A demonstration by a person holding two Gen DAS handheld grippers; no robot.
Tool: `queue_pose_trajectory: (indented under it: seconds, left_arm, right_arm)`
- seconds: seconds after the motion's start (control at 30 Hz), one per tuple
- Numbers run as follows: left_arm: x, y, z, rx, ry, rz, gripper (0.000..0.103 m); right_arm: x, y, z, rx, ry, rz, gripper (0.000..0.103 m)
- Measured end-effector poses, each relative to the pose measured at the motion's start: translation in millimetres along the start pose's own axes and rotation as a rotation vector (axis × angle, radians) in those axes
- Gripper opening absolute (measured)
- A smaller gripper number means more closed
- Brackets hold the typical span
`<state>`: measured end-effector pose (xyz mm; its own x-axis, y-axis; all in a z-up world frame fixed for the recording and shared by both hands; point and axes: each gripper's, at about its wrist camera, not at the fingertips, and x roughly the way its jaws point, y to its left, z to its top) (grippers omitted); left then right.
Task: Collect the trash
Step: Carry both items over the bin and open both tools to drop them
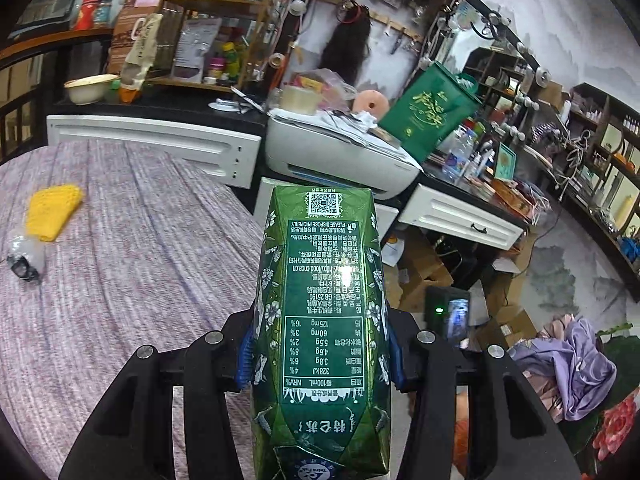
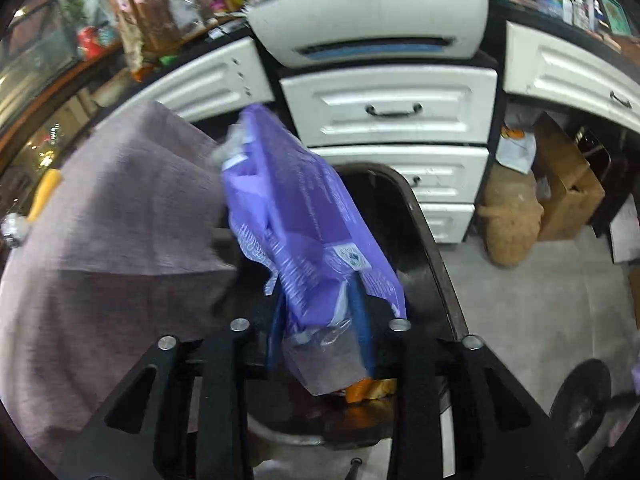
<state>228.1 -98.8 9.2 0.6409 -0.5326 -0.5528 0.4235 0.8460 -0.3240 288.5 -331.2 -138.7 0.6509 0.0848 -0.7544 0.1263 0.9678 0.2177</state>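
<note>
My left gripper (image 1: pixel 320 356) is shut on a green milk carton (image 1: pixel 320 312), held upright above the edge of the purple-clothed table (image 1: pixel 132 260). A yellow cloth (image 1: pixel 52 210) and a crumpled clear wrapper (image 1: pixel 25 256) lie at the table's far left. My right gripper (image 2: pixel 320 344) is shut on a purple plastic bag (image 2: pixel 304 224), which hangs beside the table edge over a dark chair (image 2: pixel 420 232). An orange scrap (image 2: pixel 360 390) shows below the bag.
White drawers (image 2: pixel 392 108) and a white printer (image 2: pixel 368 20) stand ahead, with cluttered shelves behind. Cardboard boxes (image 2: pixel 568 184) and a burlap sack (image 2: pixel 508 220) sit on the floor at right. A round black stool (image 2: pixel 580 396) is at lower right.
</note>
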Motion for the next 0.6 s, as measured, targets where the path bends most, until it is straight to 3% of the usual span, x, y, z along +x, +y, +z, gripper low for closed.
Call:
queue_pose_trajectory:
  seconds: [0.07,0.3,0.6]
  left_arm:
    - [4.2,-4.1,-2.8,0.007,0.010,-0.009,0.049]
    - [19.4,-16.2,-9.1,0.022,0.044,-0.039,0.049]
    - [54.6,-38.3,-12.2,0.044,0.104,-0.093,0.049]
  right_arm:
    - [10.8,-6.3,-3.5,0.022,0.004,-0.022,0.061]
    - [6.7,-15.0,-12.3,0.063,0.019,-0.001,0.061]
    - [-42.8,-35.1,-18.6,0.117,-0.080,-0.038,0.065]
